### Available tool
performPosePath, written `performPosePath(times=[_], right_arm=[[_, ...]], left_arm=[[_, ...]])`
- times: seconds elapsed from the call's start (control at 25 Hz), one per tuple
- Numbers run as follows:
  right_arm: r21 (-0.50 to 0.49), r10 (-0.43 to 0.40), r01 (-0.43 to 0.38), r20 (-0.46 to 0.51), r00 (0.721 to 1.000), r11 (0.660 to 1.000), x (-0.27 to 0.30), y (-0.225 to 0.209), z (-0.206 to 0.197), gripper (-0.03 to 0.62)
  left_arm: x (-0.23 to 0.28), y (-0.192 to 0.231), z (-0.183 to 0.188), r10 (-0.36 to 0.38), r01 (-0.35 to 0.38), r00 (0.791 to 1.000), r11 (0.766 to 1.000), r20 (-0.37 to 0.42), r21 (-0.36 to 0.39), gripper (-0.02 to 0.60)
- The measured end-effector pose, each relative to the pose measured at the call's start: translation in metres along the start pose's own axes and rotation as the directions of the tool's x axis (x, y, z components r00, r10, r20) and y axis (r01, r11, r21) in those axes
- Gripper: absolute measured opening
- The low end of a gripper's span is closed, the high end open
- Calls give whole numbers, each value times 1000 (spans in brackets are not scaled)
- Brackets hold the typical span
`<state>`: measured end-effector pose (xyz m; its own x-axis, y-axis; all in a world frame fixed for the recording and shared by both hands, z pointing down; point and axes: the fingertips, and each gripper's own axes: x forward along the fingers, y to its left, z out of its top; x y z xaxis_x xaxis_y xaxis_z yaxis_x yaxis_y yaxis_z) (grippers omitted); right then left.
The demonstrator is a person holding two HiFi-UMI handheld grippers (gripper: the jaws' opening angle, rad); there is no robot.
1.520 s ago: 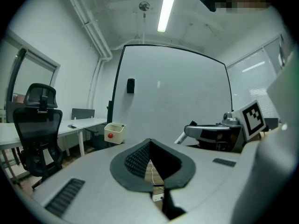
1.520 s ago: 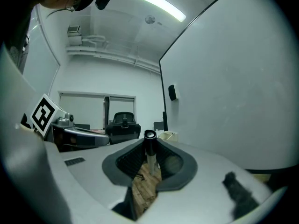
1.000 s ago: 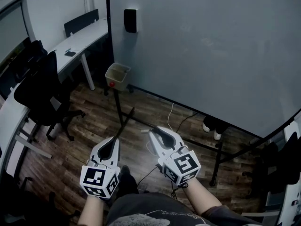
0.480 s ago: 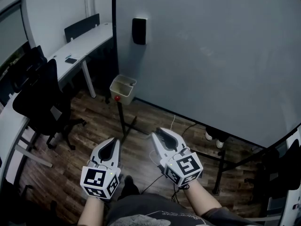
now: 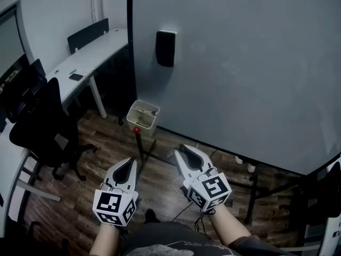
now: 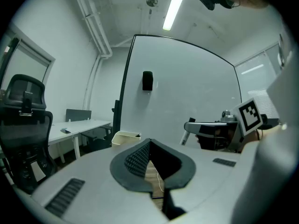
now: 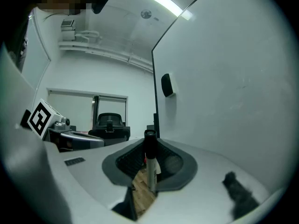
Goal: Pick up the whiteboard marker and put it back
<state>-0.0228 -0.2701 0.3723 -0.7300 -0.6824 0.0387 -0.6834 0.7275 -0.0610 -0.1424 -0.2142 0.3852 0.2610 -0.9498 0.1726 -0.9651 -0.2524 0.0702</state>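
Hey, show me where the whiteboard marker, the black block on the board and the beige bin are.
whiteboard marker (image 7: 150, 164): right gripper view, on its pale barrel.
black block (image 5: 165, 48): head view, on its front face.
beige bin (image 5: 141, 120): head view, on its outer wall.

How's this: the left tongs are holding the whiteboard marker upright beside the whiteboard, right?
Wrong side. The right tongs are holding the whiteboard marker upright beside the whiteboard, as the right gripper view shows; the left tongs hold nothing.
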Motion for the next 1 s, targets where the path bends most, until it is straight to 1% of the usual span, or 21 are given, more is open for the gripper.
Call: performPosePath(times=[0.24,0.4,0.6,0.84,1.0], right_arm=[[3,-17,17,6,1000,1000,40,-5,5,81],[-1,-19,19,42,999,1000,67,-7,16,81],[10,-49,49,77,996,999,100,-16,22,81],[11,-42,41,83,996,999,136,-19,25,81],[15,-41,40,67,997,999,159,-23,16,81]], left_arm=[[25,32,3,-11,11,1000,1000,-4,-13,14],[40,50,4,-23,23,1000,1000,-8,-15,14],[59,72,7,-34,34,999,999,-12,-13,14],[79,96,12,-38,38,999,999,-11,-11,14],[89,110,12,-41,41,999,999,-19,-16,14]])
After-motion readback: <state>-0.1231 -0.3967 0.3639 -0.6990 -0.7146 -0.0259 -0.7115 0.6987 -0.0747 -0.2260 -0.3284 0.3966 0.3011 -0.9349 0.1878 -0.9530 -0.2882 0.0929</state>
